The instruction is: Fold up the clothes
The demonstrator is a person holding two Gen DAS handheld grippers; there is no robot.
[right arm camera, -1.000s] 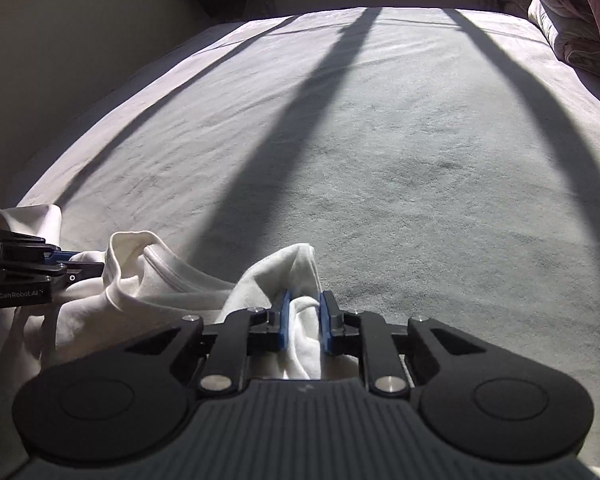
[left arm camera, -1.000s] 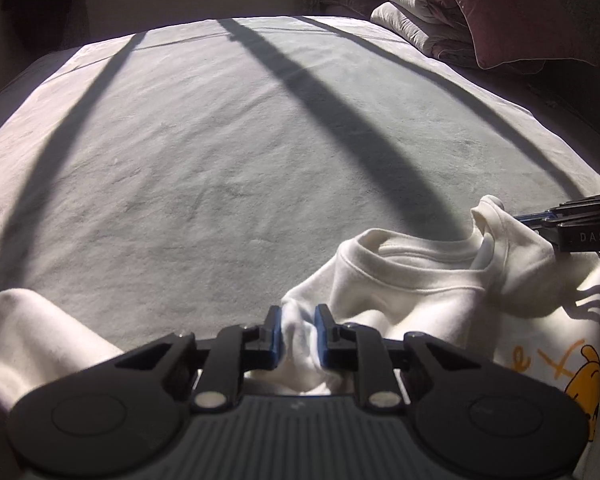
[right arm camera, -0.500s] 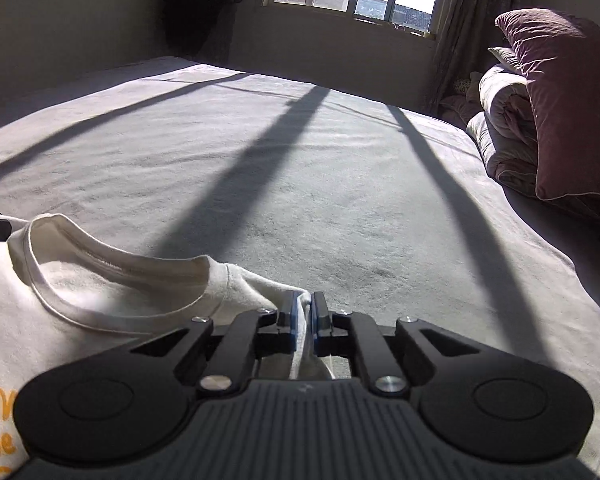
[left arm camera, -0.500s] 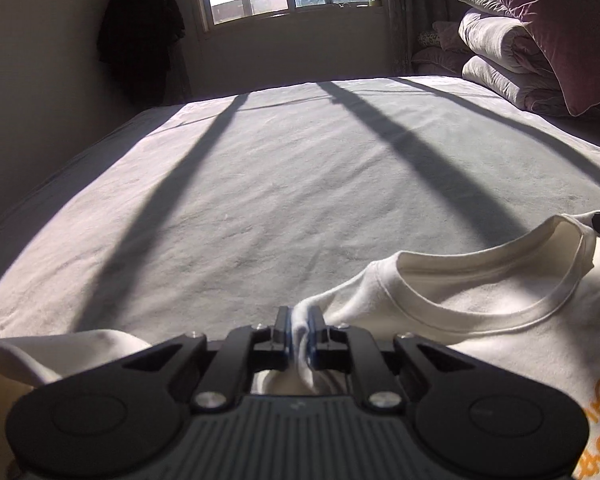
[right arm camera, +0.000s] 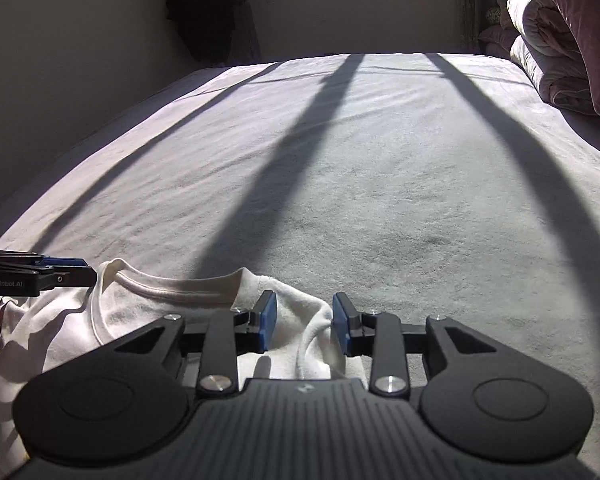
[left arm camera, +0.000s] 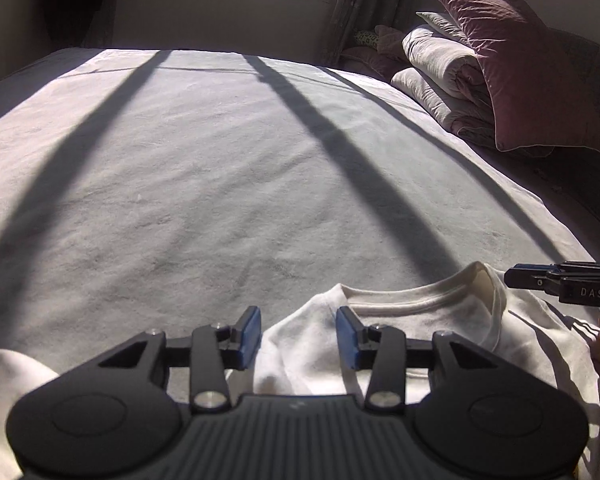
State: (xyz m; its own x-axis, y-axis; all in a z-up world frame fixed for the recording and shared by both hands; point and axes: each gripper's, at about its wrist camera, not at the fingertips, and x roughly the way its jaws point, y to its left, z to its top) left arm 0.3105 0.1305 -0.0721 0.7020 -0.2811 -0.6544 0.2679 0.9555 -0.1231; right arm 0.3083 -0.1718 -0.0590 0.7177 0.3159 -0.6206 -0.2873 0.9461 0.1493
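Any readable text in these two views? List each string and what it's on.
"DAS": white letters on the side of the right gripper, cut off at the picture edge in the left wrist view.
"GenRobot.AI": small white print on the side of the left gripper, seen in the right wrist view.
No print shows on the white T-shirt.

Bed (left arm camera: 204, 184) carries everything: pale grey cover, wide, crossed by long dark shadow bars running from the near edge to the far edge. White T-shirt (left arm camera: 440, 324) lies flat at the near edge, collar toward the far edge. Folded quilts (left arm camera: 440, 76) and a plum pillow (left arm camera: 516, 72) are stacked along the right edge.
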